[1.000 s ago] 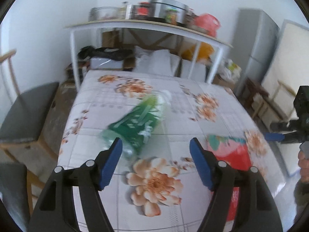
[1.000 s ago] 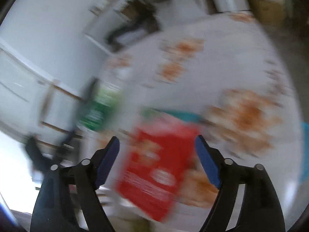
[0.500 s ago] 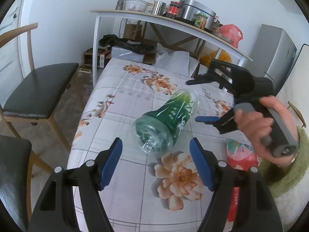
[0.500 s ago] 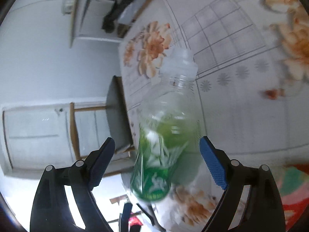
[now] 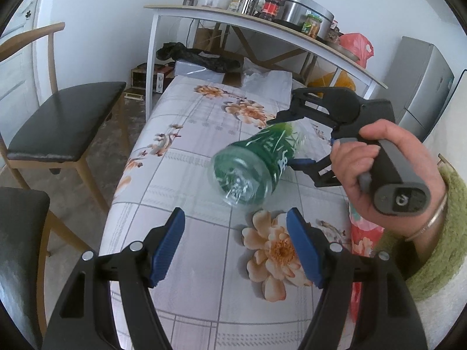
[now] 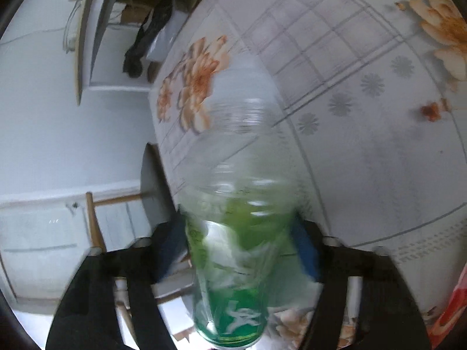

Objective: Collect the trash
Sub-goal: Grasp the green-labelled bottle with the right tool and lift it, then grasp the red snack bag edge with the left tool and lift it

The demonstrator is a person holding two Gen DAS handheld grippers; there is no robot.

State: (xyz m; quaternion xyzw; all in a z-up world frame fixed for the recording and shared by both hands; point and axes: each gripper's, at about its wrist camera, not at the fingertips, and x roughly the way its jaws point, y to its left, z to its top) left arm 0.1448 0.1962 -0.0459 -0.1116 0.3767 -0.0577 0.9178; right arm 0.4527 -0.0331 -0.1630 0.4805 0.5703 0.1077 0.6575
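A clear plastic bottle (image 5: 254, 163) with a green label lies tilted on the flowered table (image 5: 181, 175), its base towards my left gripper. My right gripper (image 5: 284, 140), held in a person's hand (image 5: 376, 169), has its jaws closing on the bottle's upper body, one finger above it and one below. In the right wrist view the bottle (image 6: 236, 262) fills the gap of the right gripper (image 6: 238, 248) and both blue pads touch its sides. My left gripper (image 5: 235, 245) stands open and empty just short of the bottle's base.
A red snack packet (image 5: 362, 233) lies on the table at the right, partly under the hand and green sleeve. Dark-seated chairs (image 5: 67, 116) stand left of the table. Behind are a white shelf table (image 5: 262, 23) with jars and pots, and a grey fridge (image 5: 420, 78).
The right gripper swept in from the right, rolled over and closed around the bottle. The bottle's base now points at the left gripper, which has shifted a little and stayed open.
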